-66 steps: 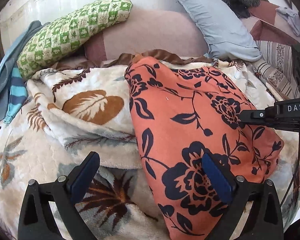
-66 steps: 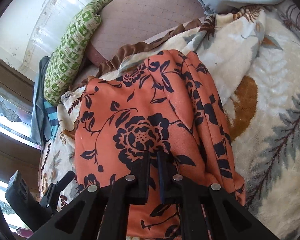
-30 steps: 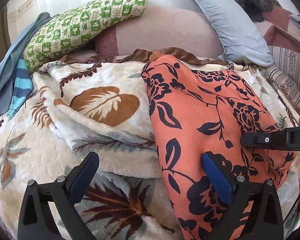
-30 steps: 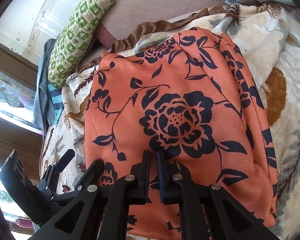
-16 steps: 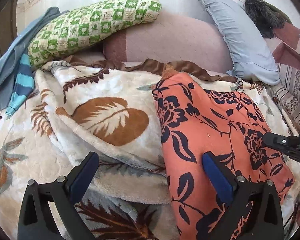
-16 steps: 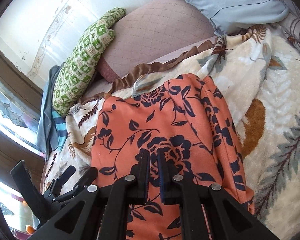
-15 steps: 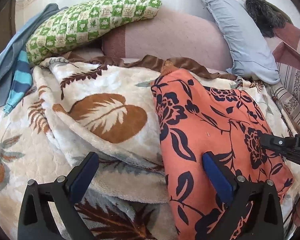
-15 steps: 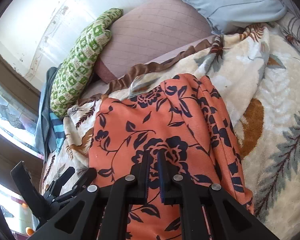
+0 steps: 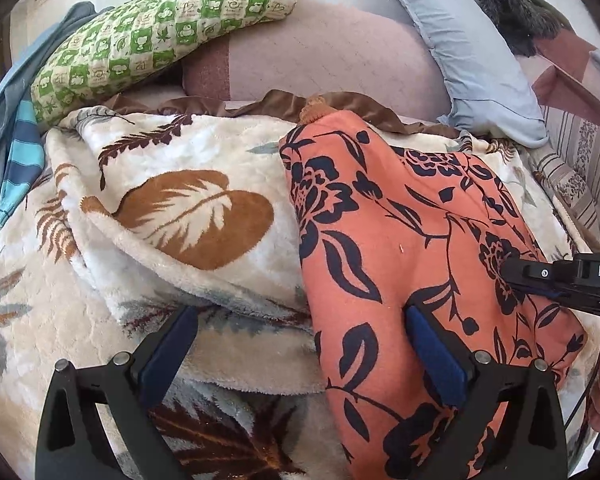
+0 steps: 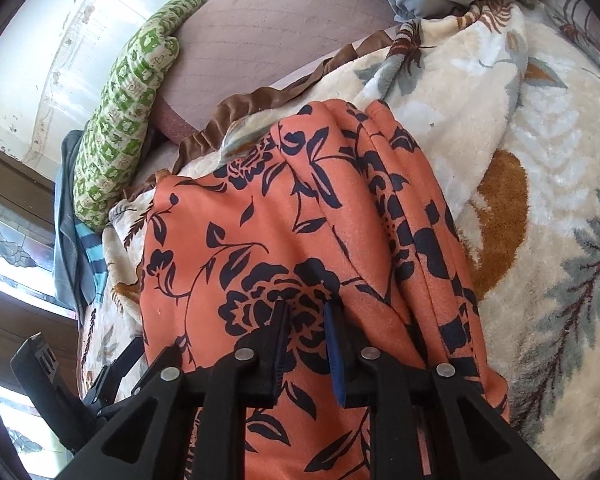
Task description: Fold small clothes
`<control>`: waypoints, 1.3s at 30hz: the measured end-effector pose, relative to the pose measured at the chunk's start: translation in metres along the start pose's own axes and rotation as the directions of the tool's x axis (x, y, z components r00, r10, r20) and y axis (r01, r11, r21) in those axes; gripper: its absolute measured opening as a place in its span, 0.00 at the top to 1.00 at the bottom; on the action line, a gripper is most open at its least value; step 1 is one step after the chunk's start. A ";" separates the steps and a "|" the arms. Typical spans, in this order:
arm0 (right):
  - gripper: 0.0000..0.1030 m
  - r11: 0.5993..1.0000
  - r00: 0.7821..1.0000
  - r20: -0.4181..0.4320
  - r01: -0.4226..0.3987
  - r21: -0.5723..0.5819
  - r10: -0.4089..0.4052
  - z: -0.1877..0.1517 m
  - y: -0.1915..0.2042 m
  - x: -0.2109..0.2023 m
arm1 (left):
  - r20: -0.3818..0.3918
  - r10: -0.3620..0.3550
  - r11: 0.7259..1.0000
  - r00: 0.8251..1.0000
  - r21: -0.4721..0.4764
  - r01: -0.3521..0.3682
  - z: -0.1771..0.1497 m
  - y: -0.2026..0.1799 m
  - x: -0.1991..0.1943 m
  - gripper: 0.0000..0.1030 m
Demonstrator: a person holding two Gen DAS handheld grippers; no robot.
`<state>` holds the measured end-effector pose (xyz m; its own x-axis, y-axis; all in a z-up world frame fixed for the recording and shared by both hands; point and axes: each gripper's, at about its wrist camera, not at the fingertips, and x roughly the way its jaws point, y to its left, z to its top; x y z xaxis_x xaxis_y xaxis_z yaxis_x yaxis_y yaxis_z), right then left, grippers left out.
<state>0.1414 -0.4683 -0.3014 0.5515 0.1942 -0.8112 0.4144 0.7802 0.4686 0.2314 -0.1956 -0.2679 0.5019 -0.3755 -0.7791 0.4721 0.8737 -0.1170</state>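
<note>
An orange garment with a dark floral print (image 9: 400, 232) lies folded lengthwise on a cream leaf-patterned blanket (image 9: 172, 216). My left gripper (image 9: 300, 336) is open, its right finger over the garment's near left edge and its left finger over the blanket. My right gripper (image 10: 306, 320) sits over the garment (image 10: 284, 216) with a narrow gap between its fingers; no cloth shows pinched between them. The right gripper also shows at the right edge of the left wrist view (image 9: 560, 280).
A green checked pillow (image 9: 160, 28), a pink bolster (image 9: 332, 56) and a pale blue pillow (image 9: 472, 60) lie at the back against the wall. Blue striped cloth (image 9: 16, 160) hangs at the far left. A window (image 10: 8, 240) is at the left of the right wrist view.
The right gripper's fingers have parted from nearly shut to a narrow gap and it has dropped closer to the garment. The left gripper has shifted slightly, staying open.
</note>
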 end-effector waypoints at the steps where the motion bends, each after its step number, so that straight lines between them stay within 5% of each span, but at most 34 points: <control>1: 0.79 1.000 1.000 0.007 0.003 -0.017 -0.003 -0.001 0.002 -0.004 | 0.010 0.003 1.000 1.000 0.000 -0.003 0.001 -0.001 -0.003 0.00; 9: 0.79 0.996 0.988 0.154 -0.003 -0.092 0.017 0.001 0.002 -0.044 | 0.138 -0.133 0.991 0.981 0.029 0.130 0.004 -0.016 -0.032 0.00; 16: 0.68 0.994 0.998 0.025 0.063 -0.086 -0.061 0.000 0.003 -0.005 | -0.093 -0.148 0.982 0.985 0.108 0.158 -0.013 -0.045 0.013 0.00; 23: 0.61 0.994 0.996 0.088 -0.005 -0.105 0.015 0.004 -0.005 -0.035 | -0.032 -0.198 0.979 0.980 0.039 0.199 0.000 -0.030 -0.010 0.00; 24: 0.47 0.995 0.993 0.121 0.000 -0.098 0.011 0.005 -0.010 -0.044 | -0.036 -0.203 0.978 0.978 0.030 0.204 0.000 -0.028 -0.011 0.00; 26: 0.38 0.998 0.980 0.200 0.008 -0.060 0.004 0.007 -0.023 -0.064 | -0.041 -0.193 0.981 0.980 0.023 0.195 0.000 -0.025 -0.012 0.00; 33: 0.38 0.994 0.966 0.257 -0.025 0.104 -0.002 0.019 -0.071 -0.093 | -0.083 -0.152 0.988 0.985 0.028 0.154 -0.004 -0.033 -0.006 0.00; 39: 0.38 0.986 0.982 0.176 -0.096 0.139 0.071 0.022 -0.076 -0.070 | -0.103 -0.143 0.988 0.984 0.041 0.148 -0.006 -0.037 0.001 0.00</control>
<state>0.0875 -0.5547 -0.2725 0.6979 0.1413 -0.7021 0.4564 0.6676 0.5881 0.2104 -0.2262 -0.2676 0.3515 -0.4628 -0.8138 0.5707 0.7950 -0.2056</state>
